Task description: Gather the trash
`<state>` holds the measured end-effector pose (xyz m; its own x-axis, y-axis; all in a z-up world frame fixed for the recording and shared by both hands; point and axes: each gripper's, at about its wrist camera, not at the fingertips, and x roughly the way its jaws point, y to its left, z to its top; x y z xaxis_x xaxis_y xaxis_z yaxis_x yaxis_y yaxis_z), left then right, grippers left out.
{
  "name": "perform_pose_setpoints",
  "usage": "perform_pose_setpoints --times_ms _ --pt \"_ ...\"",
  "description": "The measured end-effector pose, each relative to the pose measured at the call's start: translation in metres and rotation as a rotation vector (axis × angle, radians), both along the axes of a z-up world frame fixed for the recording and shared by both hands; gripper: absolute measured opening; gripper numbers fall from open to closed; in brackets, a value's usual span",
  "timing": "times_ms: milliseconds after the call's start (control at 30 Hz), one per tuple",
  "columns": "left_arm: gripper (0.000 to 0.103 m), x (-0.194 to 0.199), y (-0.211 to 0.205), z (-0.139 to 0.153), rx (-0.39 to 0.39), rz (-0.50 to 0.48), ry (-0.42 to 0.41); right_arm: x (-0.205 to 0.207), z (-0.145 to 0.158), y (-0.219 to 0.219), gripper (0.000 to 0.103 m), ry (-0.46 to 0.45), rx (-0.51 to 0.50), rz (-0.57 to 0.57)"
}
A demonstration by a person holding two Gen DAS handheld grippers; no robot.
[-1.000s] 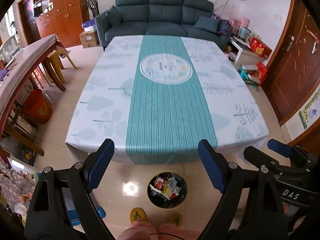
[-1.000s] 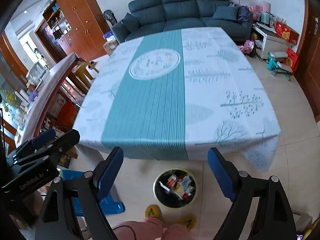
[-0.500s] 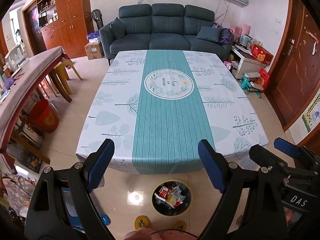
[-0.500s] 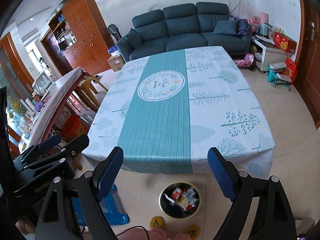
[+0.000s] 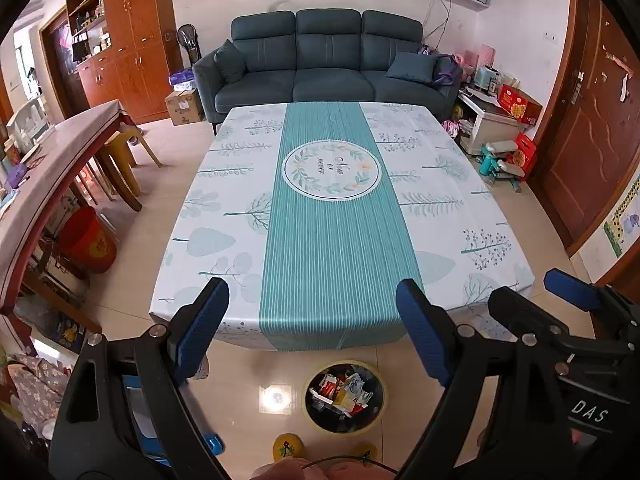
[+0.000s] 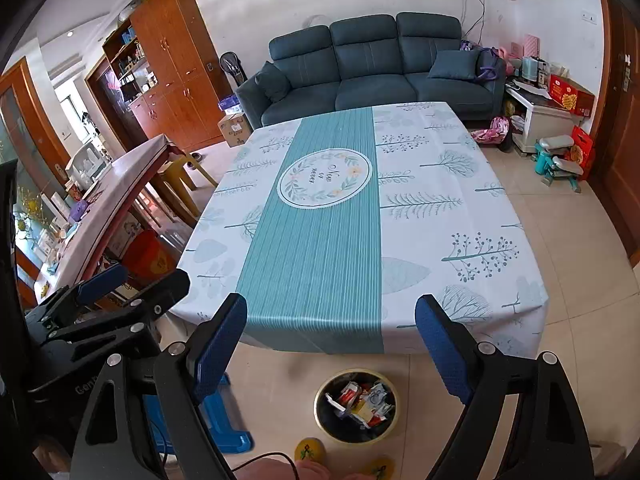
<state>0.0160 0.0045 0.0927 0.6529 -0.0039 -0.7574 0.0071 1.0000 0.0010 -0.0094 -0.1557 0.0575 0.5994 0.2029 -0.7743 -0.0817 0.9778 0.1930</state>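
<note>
A round bin (image 5: pixel 345 397) (image 6: pixel 356 404) holding several wrappers and cartons stands on the tiled floor at the near edge of the table (image 5: pixel 328 216) (image 6: pixel 360 216). The table wears a white and teal cloth with nothing on it. My left gripper (image 5: pixel 312 332) is open and empty, held high above the floor over the bin and table edge. My right gripper (image 6: pixel 332 344) is open and empty too, at the same height. Each gripper shows at the side of the other's view, the right one (image 5: pixel 568 308) and the left one (image 6: pixel 120 292).
A dark blue sofa (image 5: pixel 328 64) stands beyond the table. A long wooden table (image 5: pixel 48 176) with stools and a red bucket (image 5: pixel 86 240) lines the left. Boxes and toys (image 5: pixel 508 152) crowd the right wall by a door. The person's slippers (image 6: pixel 308 450) are beside the bin.
Both grippers have risen and tilted up, so the table and bin sit lower and farther in view and more of the sofa wall shows. Both stay open.
</note>
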Motion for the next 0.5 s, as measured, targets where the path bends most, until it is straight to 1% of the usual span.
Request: perform_pose_setpoints --times_ms 500 --pt "0.083 0.0025 -0.0049 -0.0082 -0.006 0.005 0.025 -0.0015 -0.0032 -0.0052 0.087 0.007 0.001 0.002"
